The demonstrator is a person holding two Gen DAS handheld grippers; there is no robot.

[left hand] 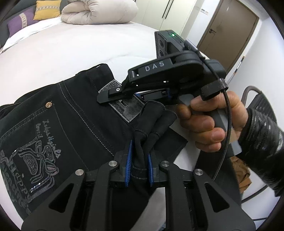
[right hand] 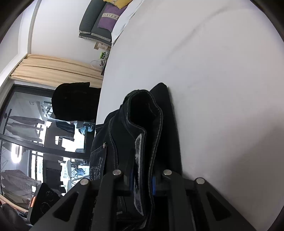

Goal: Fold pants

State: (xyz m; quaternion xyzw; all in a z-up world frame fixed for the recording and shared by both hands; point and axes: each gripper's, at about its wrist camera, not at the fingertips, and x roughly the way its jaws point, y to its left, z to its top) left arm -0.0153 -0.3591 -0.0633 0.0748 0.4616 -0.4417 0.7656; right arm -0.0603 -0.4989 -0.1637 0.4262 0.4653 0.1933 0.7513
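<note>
Black pants with an embroidered back pocket lie on a white bed. At the bottom of the left wrist view, my left gripper is shut on bunched folds of the black cloth, its blue pads pressing both sides. A hand holds my right gripper, which is clamped on the waistband by the leather patch. In the right wrist view the right gripper is shut on that waistband. The pants rise in a fold before it, over the white sheet.
A rolled beige duvet and yellow and purple pillows lie at the bed's far end. A brown door and a chair stand to the right. A dark garment hangs at the bed's edge near a curtained window.
</note>
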